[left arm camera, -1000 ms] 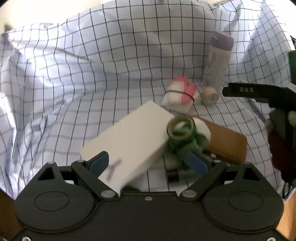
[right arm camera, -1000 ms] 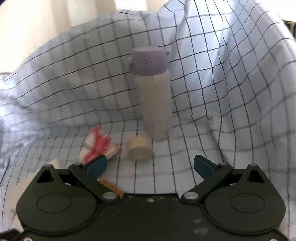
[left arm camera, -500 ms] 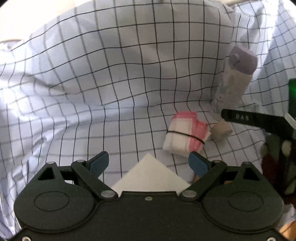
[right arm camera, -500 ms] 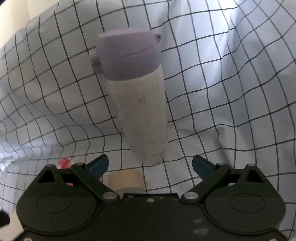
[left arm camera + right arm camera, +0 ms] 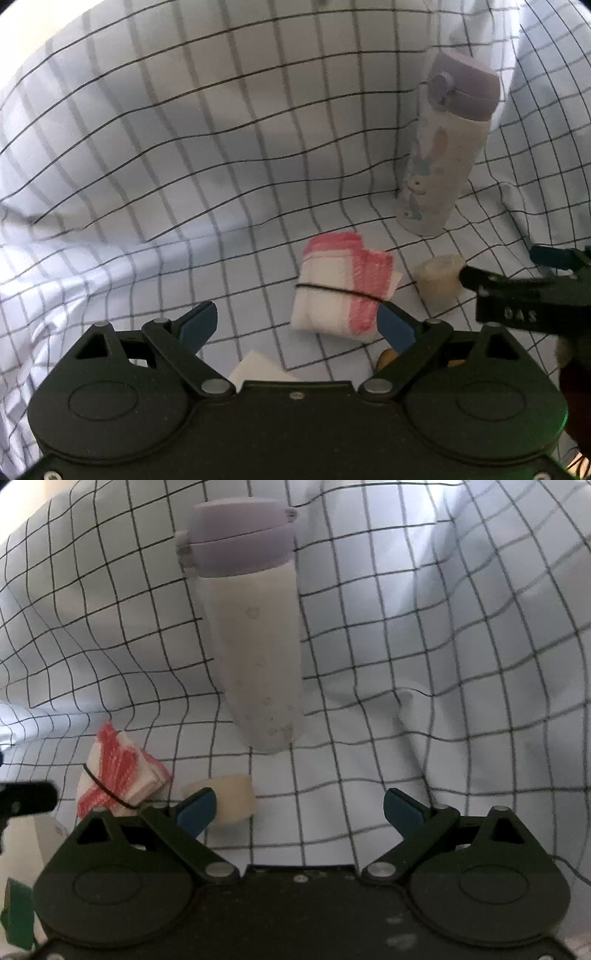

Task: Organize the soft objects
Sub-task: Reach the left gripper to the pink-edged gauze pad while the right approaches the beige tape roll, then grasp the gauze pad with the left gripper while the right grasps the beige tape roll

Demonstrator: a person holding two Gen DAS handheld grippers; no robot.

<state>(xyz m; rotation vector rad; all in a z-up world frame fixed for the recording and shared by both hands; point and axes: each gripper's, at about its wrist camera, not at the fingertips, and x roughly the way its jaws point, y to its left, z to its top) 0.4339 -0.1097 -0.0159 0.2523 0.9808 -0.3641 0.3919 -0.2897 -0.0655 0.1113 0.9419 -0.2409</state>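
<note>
— So where did the soft things lie at that moment?

— On the white cloth with a black grid (image 5: 229, 155), which was draped up behind and at the sides like a backdrop. The folded white-and-red cloth bundle bound by a thin black band (image 5: 341, 286) lay flat near the middle, and the small cream-coloured roll of soft tape (image 5: 439, 282) sat just beside it.

— And the tall white bottle with the lilac lid (image 5: 255, 627)?

— It stood upright behind the roll, near the rear fold. Being rigid, it was probably not one of the things to be sorted.

— What were the grippers doing?

— The left gripper (image 5: 295, 325) pointed steeply down at the bundle, its blue-tipped jaws wide apart with nothing between them; the bundle's near corner sat just ahead of one tip. I judged that spread suited a grab across the bundle's width. The right gripper (image 5: 299, 808) likewise had its jaws apart and empty, facing the bottle, with the roll just ahead of its left tip.

— Why was the bundle banded?

— Likely so the folds would keep together when lifted. A pinch across the band should hold it; a pinch on a loose corner might let the layers slide.

— Anything else in view?

— A white flat corner (image 5: 258, 367) peeked out just below the left jaws; what it was I couldn't tell.
</note>
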